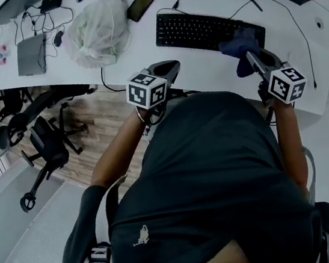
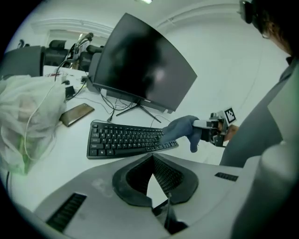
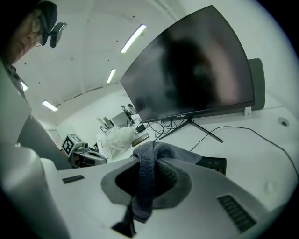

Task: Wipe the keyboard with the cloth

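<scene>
A black keyboard (image 1: 199, 29) lies on the white desk (image 1: 120, 73) in front of the monitor. A blue cloth (image 1: 240, 44) rests over its right end, and part of it hangs off the keyboard's front edge. My right gripper (image 1: 256, 59) is shut on the cloth (image 3: 145, 186), which is bunched between the jaws and droops below them. In the left gripper view the cloth (image 2: 180, 128) covers the keyboard's (image 2: 121, 139) right corner. My left gripper (image 1: 167, 70) hovers at the desk's front edge, short of the keyboard. Its jaws (image 2: 152, 158) meet at the tips with nothing in them.
A dark curved monitor (image 2: 140, 65) stands behind the keyboard, with cables around its stand. A white plastic bag (image 1: 99, 31) and a phone (image 1: 141, 3) lie to the left. A laptop (image 1: 31, 54) sits further left. Office chairs (image 1: 45, 144) stand on the floor.
</scene>
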Available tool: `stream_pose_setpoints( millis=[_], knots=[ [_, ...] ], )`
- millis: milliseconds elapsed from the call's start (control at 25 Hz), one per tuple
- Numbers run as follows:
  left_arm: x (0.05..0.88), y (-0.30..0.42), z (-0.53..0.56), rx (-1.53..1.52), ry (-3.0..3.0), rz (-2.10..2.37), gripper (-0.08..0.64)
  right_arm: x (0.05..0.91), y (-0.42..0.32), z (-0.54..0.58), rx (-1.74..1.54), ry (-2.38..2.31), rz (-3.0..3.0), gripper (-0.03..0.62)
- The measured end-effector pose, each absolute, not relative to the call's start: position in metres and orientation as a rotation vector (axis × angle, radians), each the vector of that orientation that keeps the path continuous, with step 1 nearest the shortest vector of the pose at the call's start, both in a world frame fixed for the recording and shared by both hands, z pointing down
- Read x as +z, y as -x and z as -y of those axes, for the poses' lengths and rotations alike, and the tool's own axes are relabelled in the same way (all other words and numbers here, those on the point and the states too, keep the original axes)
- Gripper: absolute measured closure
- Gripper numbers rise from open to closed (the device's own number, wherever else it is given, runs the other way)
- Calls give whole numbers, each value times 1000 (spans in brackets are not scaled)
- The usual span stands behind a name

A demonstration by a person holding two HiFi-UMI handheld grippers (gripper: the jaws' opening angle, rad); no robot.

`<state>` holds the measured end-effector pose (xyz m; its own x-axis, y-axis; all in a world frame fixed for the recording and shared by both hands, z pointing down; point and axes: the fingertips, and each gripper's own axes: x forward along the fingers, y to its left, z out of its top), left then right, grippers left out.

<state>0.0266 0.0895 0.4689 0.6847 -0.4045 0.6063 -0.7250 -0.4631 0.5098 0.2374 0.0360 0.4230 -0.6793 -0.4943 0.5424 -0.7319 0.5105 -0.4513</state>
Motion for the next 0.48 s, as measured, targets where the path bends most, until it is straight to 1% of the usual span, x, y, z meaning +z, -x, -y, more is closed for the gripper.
stream_pose_setpoints(
  millis=[240, 480],
  knots=[
    [491, -30, -106, 435, -1912, 834, 557, 432, -234, -41, 1029, -1081, 2431, 552],
    [517, -12, -140, 245, -1609, 868, 557, 438, -223, -48, 1055, -1007, 2419, 552]
  ],
)
